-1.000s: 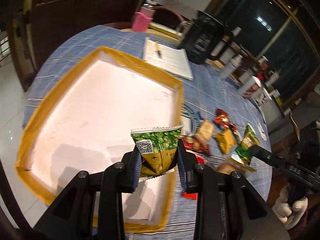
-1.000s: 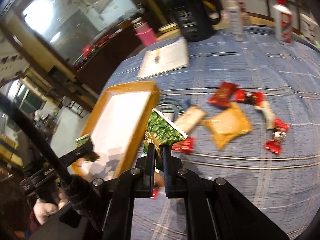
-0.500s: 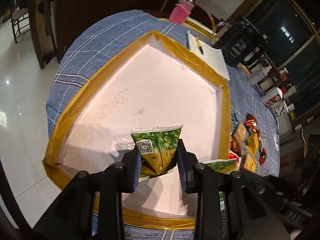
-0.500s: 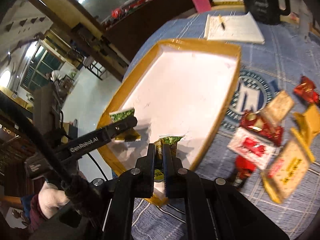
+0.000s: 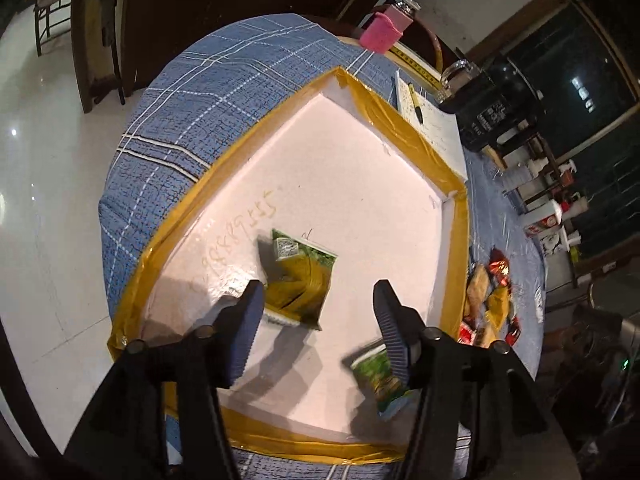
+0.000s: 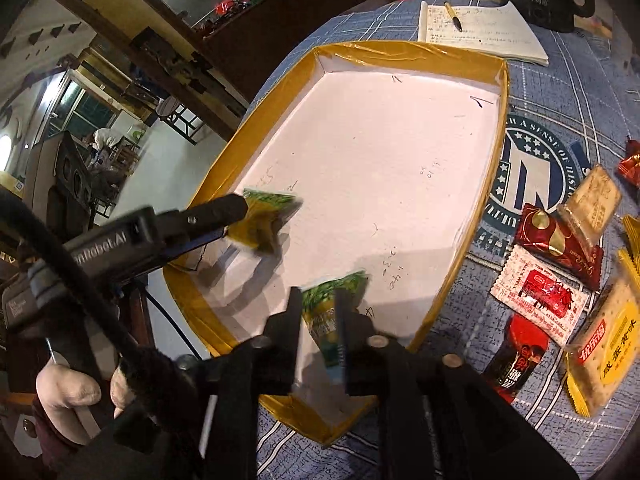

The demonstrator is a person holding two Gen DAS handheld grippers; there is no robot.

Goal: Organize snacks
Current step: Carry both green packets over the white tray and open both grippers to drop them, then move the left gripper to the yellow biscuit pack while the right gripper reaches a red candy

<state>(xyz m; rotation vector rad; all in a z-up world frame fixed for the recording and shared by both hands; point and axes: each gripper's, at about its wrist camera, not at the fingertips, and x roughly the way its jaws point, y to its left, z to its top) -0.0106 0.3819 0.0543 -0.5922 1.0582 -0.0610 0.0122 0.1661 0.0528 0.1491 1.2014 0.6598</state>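
We worked over a white foam tray [image 5: 360, 184] edged with yellow-brown tape, which sat on the blue plaid tablecloth [image 5: 208, 80] as the collection point for the snacks. Its shallow wall made it suitable for drops from above, so we held both tools over the tray floor rather than beside it.

The left gripper [image 5: 318, 312] had its jaws spread wide, with nothing between them. The first green snack packet [image 5: 298, 280] lay flat on the tray floor just ahead of the left finger, printed back upward with its code label showing. In the left wrist view we could not tell whether that finger touched the packet edge. We judged this packet as delivered.

The right gripper [image 6: 318, 320] had its jaws parted to a narrow gap with the second green snack packet [image 6: 332, 312] standing between them, above the near corner of the tray. The packet was blurred, and we could not confirm that the pads pressed on it, so we recorded the hold as undetermined.

The remaining snacks lay outside the tray on the cloth: a red wrapper [image 6: 558, 244], a white-and-red sachet [image 6: 540, 294], and yellow cracker packs [image 6: 608, 348]. We judged most of the sorting as not yet done.
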